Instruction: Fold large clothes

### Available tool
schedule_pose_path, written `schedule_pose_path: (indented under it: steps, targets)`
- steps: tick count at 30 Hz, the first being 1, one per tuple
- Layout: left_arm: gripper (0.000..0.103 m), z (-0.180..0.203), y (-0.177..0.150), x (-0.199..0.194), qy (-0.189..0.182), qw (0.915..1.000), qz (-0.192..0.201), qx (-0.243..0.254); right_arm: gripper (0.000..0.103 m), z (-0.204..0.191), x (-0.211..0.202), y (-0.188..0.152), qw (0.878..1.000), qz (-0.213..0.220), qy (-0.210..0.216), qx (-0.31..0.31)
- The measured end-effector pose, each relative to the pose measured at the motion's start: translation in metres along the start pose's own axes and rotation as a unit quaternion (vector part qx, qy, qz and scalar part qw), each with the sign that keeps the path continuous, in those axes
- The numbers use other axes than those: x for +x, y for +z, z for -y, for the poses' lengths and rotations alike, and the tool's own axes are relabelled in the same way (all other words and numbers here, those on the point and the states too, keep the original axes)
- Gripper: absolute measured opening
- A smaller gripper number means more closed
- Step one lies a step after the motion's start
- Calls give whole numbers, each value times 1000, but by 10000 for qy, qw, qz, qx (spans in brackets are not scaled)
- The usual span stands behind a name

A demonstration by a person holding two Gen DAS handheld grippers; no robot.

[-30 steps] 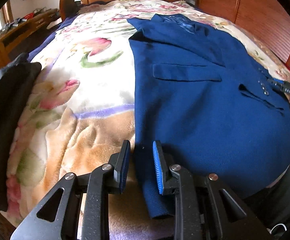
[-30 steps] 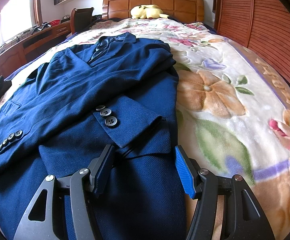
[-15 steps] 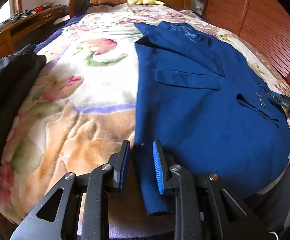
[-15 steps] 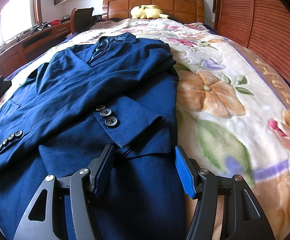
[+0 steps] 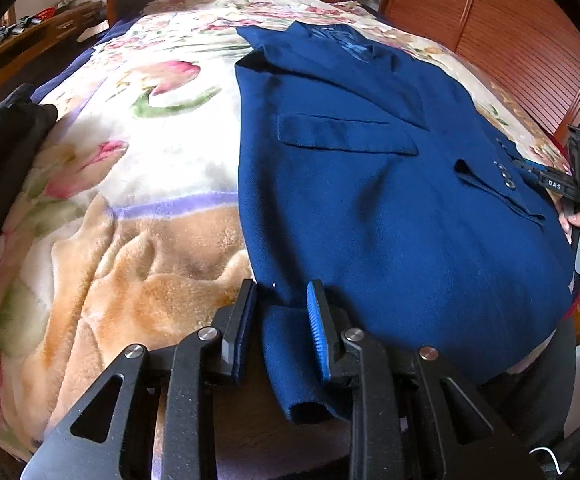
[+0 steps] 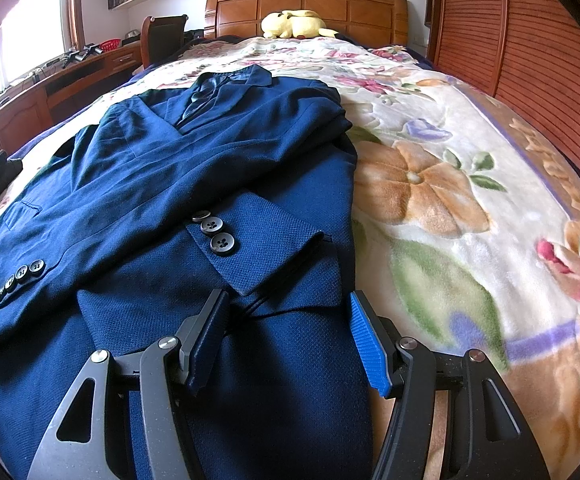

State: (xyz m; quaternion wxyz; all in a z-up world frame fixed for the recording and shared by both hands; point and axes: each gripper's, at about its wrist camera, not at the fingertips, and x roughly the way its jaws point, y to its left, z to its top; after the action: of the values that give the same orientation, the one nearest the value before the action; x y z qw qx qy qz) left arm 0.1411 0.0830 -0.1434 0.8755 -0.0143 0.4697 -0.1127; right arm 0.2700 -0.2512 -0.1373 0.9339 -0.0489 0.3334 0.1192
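Jacket point(image 5: 390, 200) fills most of both views: a dark blue suit jacket lies flat on the bed point(image 5: 137, 184), collar toward the headboard at the top of each frame, hem toward us at the bottom. Its long axis runs straight up the frame, away from both hand-held grippers. Both sleeves are folded across the front, their buttoned cuffs point(image 6: 225, 240) showing at the centre and lower left of the right wrist view.

In the left wrist view, the left hand-held gripper point(image 5: 281, 320) sits at the bottom centre, right at the jacket's near left hem corner. A hanging fold of that hem lies between its narrowly set jaws. We judge that they are clenched on the cloth, though contact on the black side is not clear.

In the right wrist view, the right hand-held gripper point(image 6: 290, 336) hovers at the bottom centre over the jacket's near right hem. Its jaws stand wide, released, with cloth beneath them but nothing pinched.

Each hand-held gripper is nearest its own hem corner, so the coming fold, as we judge it, carries the hem up the frame toward the collar. That needs the right one to close on its corner first, so that both corners can rise evenly.
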Motion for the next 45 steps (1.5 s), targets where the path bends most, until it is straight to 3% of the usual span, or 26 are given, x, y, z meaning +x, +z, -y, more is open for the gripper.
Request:
schedule_pose_path:
  steps: [4,8,18,23,29,32,33,35,41,45]
  targets:
    - [26,1,-2,-3,88,9999,57,-65,63,0,0,0,10000,-36,-37,-16]
    - [26,3,-4,-9,145,9999,-41,76,63,2,-6,3,9993,-361,-81,-48]
    - [26,0,-21,-33,17,10000,4,18,63,22,-68,-32,9979,-601,-218,-62]
    - [26,1,-29,-42,-27,9999,138,-72,62,33,-91,-49,9966,-760,135,297]
    - [24,-4,-34,-45,-254,9990,316,-206,62,28,-102,-59,9950,-829,499,246]
    - [13,0,-31,-46,-343,9988,315,-128,40,27,-97,-59,9928,-881,759,272]
    - [6,2,-30,-49,-417,9985,338,-63,22,25,-98,-59,9930,-859,780,207]
    - [5,9,-28,-60,-393,9976,563,89,10,25,-103,-56,9935,-759,842,102]
    - [5,19,-8,-113,-458,9894,1369,170,8,30,-135,-39,9980,-126,614,43]
    - [5,22,-1,-144,-607,9834,1697,184,7,34,-169,-21,9980,372,513,82]
